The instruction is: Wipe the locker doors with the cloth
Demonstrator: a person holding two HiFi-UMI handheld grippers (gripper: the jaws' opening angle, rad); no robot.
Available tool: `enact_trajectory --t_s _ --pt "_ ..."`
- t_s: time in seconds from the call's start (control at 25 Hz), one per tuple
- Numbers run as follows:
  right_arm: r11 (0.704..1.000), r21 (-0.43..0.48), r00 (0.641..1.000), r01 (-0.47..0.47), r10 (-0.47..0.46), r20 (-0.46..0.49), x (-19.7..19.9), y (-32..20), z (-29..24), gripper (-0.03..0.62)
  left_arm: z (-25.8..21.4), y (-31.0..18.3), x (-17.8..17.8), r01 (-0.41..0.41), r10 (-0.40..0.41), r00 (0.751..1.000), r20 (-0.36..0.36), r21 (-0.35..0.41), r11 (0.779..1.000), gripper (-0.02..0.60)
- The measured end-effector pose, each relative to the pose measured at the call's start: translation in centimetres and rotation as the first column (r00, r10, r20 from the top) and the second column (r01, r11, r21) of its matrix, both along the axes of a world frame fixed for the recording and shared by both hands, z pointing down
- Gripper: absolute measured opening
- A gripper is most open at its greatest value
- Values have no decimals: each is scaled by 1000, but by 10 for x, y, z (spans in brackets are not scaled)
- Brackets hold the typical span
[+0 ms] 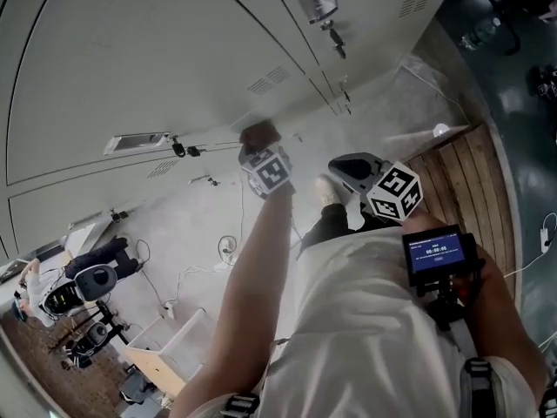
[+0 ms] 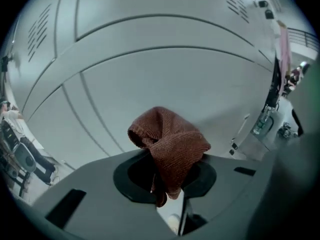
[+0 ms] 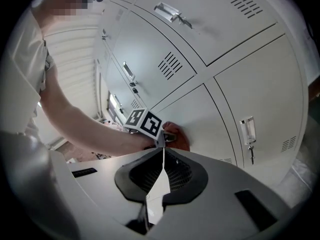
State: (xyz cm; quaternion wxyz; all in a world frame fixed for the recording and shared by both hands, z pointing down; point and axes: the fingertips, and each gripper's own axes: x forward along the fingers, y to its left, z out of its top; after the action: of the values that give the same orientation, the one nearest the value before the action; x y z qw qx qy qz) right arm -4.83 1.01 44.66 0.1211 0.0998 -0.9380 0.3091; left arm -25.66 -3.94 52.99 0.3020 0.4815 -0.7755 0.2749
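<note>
Left claw [image 2: 167,176] is clamped on the brown cloth [image 2: 170,141], which is gripped by its lower folds so that a bunched wad stands proud of the jaws as the working face. In the right gripper view, that wad appears to touch a lower panel of the locker doors [image 3: 260,74] at centre frame. I cannot confirm contact from the left gripper view, where the cloth blocks the spot. My judgement is that the wad is held out in front so fabric, not the jaws, meets the painted metal. Right claw [image 3: 162,166] has its jaws drawn together to a thin slit with nothing between them. It is held back at centre right of the head view, near my body and pointed toward the lockers, apparently kept clear of the wiping path. My left forearm [image 1: 252,268] is extended, running from the bottom edge of the head view up to the centre, with the wrist roughly in line with it. The right arm is bent and tucked close.
</note>
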Motion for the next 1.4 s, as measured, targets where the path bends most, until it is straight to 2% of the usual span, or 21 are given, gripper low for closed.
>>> enact_trajectory --t_s 0.2,0.24,0.32,0.44,0.52,0.6,0.68,0.76,0.88,1.0,1.08,1.24,1.32,1.4 --pt "999 -4 999 -32 32 -17 28 -4 9 20 15 -48 75 -156 156 987 -44 20 988 77" --pt "999 -2 999 -37 37 -23 34 -6 10 20 17 -60 94 -210 212 974 -73 42 977 77" --pt "999 6 998 -39 39 -43 46 -11 14 20 20 -84 133 -330 342 930 -135 107 938 77" --pt "999 19 997 -44 45 -69 62 -17 14 20 22 -108 169 -458 478 868 -136 156 875 77" --pt "998 21 995 -52 53 -82 70 -18 14 20 26 -114 178 -496 516 848 -123 163 853 75" --pt "998 19 994 -52 54 -97 76 -18 18 20 28 -110 173 -509 522 848 -93 134 850 77" --pt "999 18 993 -45 46 -106 74 -15 22 20 31 -100 156 -493 498 865 -63 83 866 77" --pt "999 18 994 -27 29 -104 66 -10 23 20 36 -85 132 -444 446 893 -51 54 894 77" --pt "1000 11 995 10 -9 -97 51 3 26 20 42 -59 90 -328 330 943 -49 50 943 77" --pt "999 8 994 45 -44 -101 37 16 31 20 44 -32 43 -209 210 977 -25 48 977 77" --pt "998 9 993 58 -57 -101 30 25 32 20 45 -9 12 -144 145 989 -7 28 989 77" --pt "998 8 993 60 -59 -99 18 35 29 20 43 35 -37 -58 58 997 45 4 998 77" --pt "999 4 994 54 -54 -98 15 40 28 20 48 62 -58 32 -32 999 28 -4 999 75" --pt "999 -6 994 42 -43 -96 16 45 28 20 57 78 -67 81 -81 997 -6 -16 997 75"
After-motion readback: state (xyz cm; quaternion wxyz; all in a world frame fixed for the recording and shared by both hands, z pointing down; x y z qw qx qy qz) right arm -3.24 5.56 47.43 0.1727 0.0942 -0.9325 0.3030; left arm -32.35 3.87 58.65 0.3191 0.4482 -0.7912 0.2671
